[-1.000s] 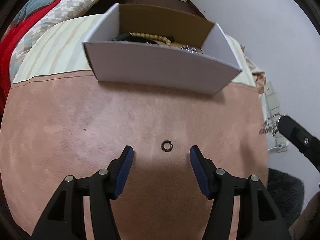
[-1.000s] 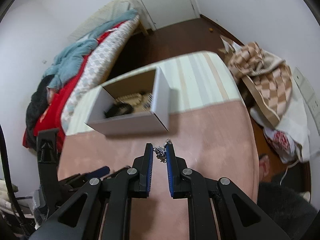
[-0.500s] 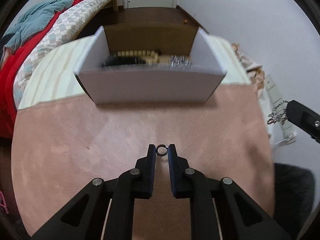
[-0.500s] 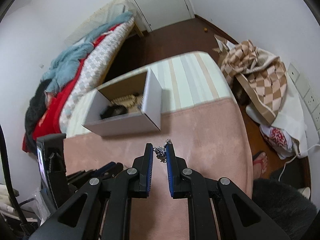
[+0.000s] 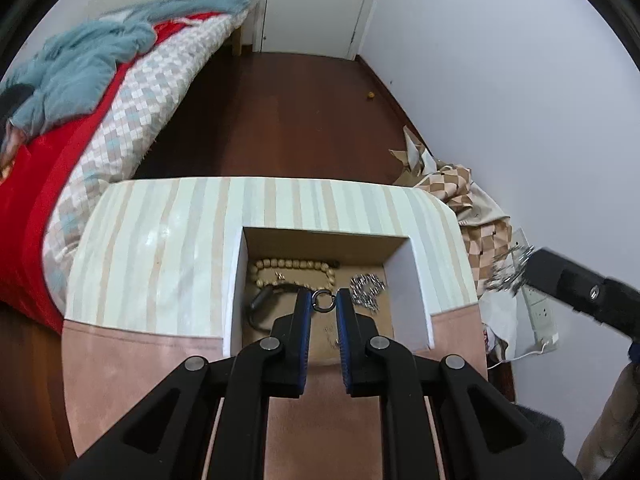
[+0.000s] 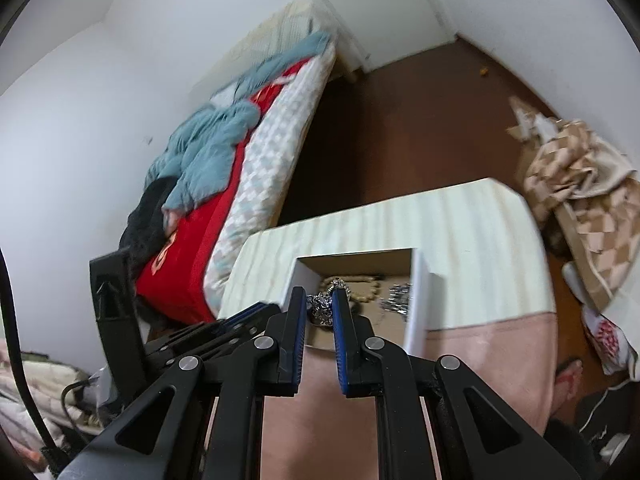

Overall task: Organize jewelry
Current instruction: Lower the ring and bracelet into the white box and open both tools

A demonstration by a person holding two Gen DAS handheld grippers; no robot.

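Left gripper: pinching a small metal ring at fingertips, ring face toward camera, no long axis, above open cardboard box. Right gripper: clamped on bunched silver chain, orientation unclear. Inside box: wooden bead strand, silver chain pile. Box on striped tabletop beside pink mat. Bedroom: bed, brown floor.
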